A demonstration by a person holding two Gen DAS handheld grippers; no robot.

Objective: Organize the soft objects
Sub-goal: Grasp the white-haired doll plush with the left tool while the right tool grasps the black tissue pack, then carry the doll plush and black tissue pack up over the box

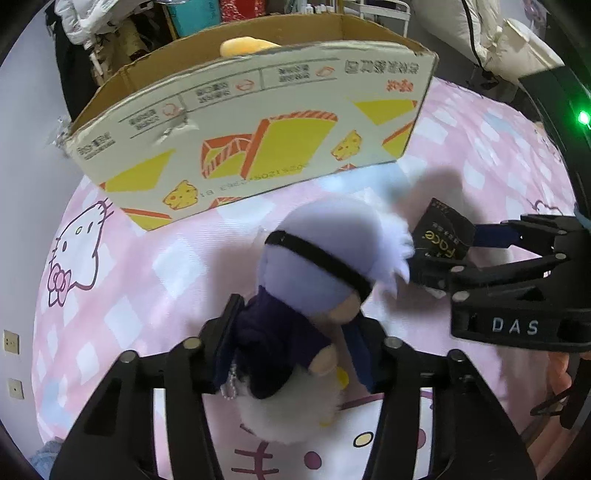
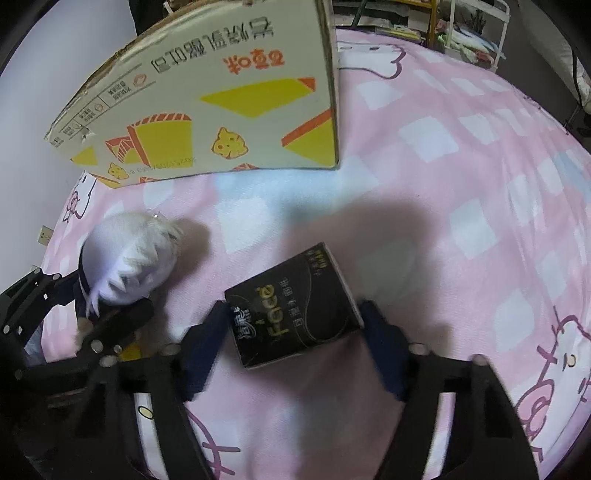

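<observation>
A plush doll (image 1: 314, 266) with a pale lilac head, black blindfold and dark blue clothes lies on the pink bed; my left gripper (image 1: 295, 332) is shut on its body. The doll also shows in the right wrist view (image 2: 125, 258). My right gripper (image 2: 291, 328) is shut on a black "Face" tissue pack (image 2: 295, 306), which also shows in the left wrist view (image 1: 443, 236). A cardboard box (image 1: 251, 122) with yellow cheese pictures stands open on the bed behind both; it also shows in the right wrist view (image 2: 221, 99). A yellow soft thing (image 1: 247, 46) lies inside it.
The bed has a pink Hello Kitty sheet (image 2: 461, 184). A white wall with sockets (image 1: 11, 341) is at the left. Shelves, a white rack (image 1: 384, 14) and clothes stand behind the box.
</observation>
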